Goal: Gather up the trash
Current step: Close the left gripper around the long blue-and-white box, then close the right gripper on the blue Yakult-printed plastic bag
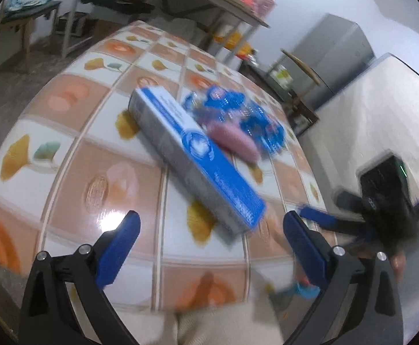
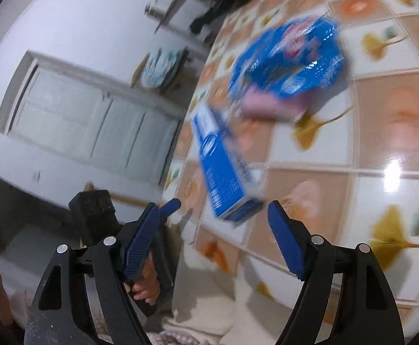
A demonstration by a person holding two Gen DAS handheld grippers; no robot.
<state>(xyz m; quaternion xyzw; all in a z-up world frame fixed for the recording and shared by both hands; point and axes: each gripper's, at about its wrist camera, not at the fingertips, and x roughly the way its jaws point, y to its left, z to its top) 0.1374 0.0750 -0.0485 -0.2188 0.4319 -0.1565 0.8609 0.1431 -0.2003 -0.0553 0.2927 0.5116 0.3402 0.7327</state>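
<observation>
A long blue-and-white carton lies slantwise on the tiled-pattern table. Behind it sit a crumpled blue plastic wrapper and a pink piece touching it. My left gripper hovers open just short of the carton's near end, its pads clear of it. My right gripper shows at the right, also off the carton. In the right wrist view the carton ends just ahead of the open right gripper, with the wrapper and pink piece beyond. The left gripper's fingertip pokes in from the left. Both views are motion-blurred.
The table's near edge runs over a person's cream-clad lap. Beyond the table stand a metal shelf rack, a grey fridge and a white chest. A white panelled door is on the left.
</observation>
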